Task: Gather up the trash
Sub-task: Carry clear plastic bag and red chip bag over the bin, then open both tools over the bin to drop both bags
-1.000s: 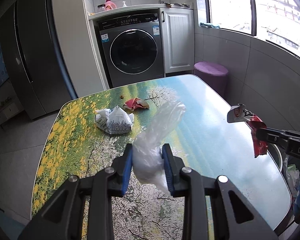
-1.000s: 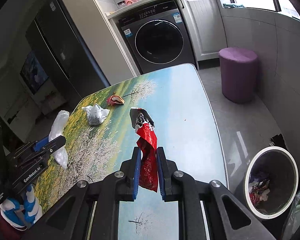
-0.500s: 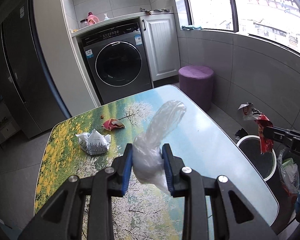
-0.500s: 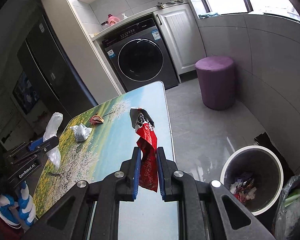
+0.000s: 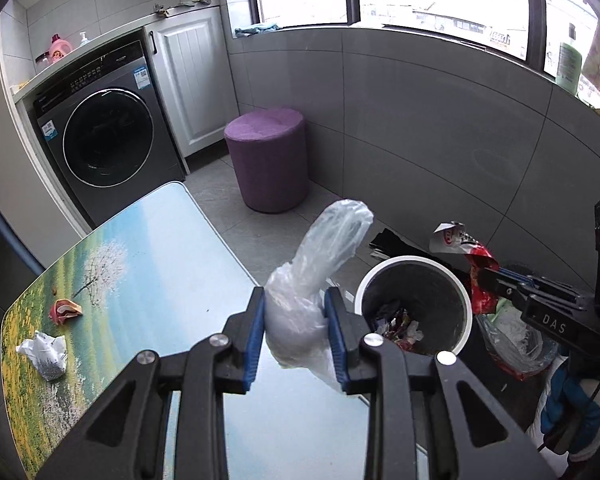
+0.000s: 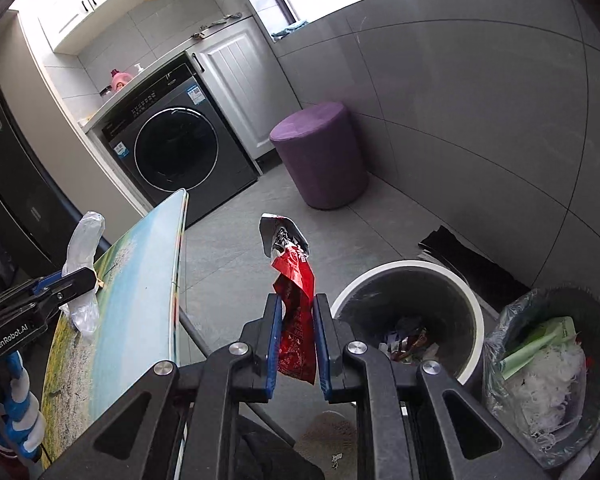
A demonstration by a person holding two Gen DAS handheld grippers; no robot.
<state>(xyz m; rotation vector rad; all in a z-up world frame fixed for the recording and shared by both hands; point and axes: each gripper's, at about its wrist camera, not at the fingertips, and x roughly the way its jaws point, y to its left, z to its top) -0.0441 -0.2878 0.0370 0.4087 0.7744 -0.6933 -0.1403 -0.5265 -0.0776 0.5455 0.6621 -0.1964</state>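
Showing crumpled paper (image 5: 44, 354): left view only.

Left gripper (image 5: 295, 322): two black moulded plastic fingers with triangular cut-outs, each faced on its inner side with a ribbed blue pad (image 5: 254, 338) and fixed by round silver screw heads (image 5: 219, 340). Right gripper (image 6: 296, 332): identical black fingers, blue pads and silver screws. Seen from the side, the left body bears the white marking "GenRobot.AI" (image 6: 10, 342); the right body shows white letters "DAS" (image 5: 553, 322). Blue-and-white striped gloves (image 6: 18, 416) cover the hands.
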